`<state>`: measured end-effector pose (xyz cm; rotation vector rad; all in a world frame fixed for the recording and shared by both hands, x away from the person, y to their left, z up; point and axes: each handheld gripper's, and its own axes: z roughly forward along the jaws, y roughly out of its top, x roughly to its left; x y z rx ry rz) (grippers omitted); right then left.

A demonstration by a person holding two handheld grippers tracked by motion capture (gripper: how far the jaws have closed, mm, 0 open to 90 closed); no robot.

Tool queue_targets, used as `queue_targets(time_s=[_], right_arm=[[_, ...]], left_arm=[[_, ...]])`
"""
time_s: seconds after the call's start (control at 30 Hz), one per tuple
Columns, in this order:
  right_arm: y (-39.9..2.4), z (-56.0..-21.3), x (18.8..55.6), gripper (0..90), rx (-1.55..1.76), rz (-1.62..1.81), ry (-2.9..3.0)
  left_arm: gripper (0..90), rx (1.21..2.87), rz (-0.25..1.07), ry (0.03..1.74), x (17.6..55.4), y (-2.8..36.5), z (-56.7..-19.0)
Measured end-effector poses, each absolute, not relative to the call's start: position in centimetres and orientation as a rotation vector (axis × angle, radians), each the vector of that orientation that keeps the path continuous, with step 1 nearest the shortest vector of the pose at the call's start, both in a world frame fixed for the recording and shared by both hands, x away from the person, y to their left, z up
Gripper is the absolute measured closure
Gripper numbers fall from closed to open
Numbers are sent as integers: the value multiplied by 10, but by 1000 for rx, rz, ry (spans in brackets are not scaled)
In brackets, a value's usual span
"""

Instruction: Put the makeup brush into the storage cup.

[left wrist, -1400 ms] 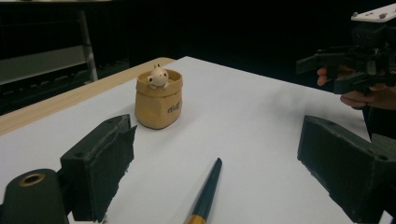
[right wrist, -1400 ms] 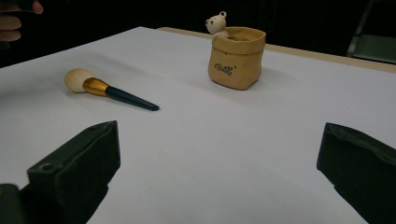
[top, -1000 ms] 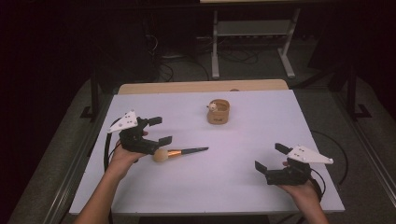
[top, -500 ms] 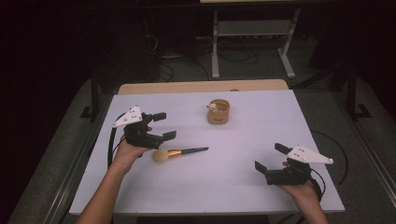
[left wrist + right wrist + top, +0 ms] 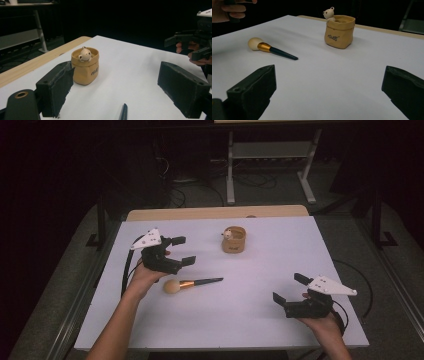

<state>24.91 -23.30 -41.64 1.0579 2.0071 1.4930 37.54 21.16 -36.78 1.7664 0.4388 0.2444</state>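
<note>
We are holding the left gripper (image 5: 180, 251) above the white table (image 5: 260, 320), toward its left edge, with its two black jaws standing wide apart and nothing between them. Just below it on the tabletop, the makeup brush with a round cream head, gold ferrule and dark handle (image 5: 192, 284) is lying flat, its head pointing toward the left edge and its handle toward the middle of the table. In the left gripper view we are seeing only the dark tip of that handle at the bottom between the jaws, so the gripper is not touching the brush.

We are resting the right gripper (image 5: 292, 290) near the front right corner of the table, its jaws also spread open and empty, well apart from the brush. In the right gripper view the brush (image 5: 270, 48) is lying ahead and to the left of the open jaws.

The small tan bag-shaped pot with a cream bear figure on its rim (image 5: 233, 240) is standing upright near the far edge of the table, around its middle, apart from both the brush and the grippers.
</note>
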Motion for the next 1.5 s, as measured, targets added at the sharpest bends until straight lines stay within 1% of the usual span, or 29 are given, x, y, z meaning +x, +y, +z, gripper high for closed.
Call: queue_targets(time_s=[0.57,1.13,1.5], right_arm=[[-231,-416,250,0,1046,1489,2021],[-230,-416,250,0,1040,1491,2021],[-230,-415,249,0,1036,1485,2028]], left_arm=[[126,1796,192,405,386,204,-371],[127,1978,149,395,386,193,-374],[128,2084,148,386,386,189,-377]])
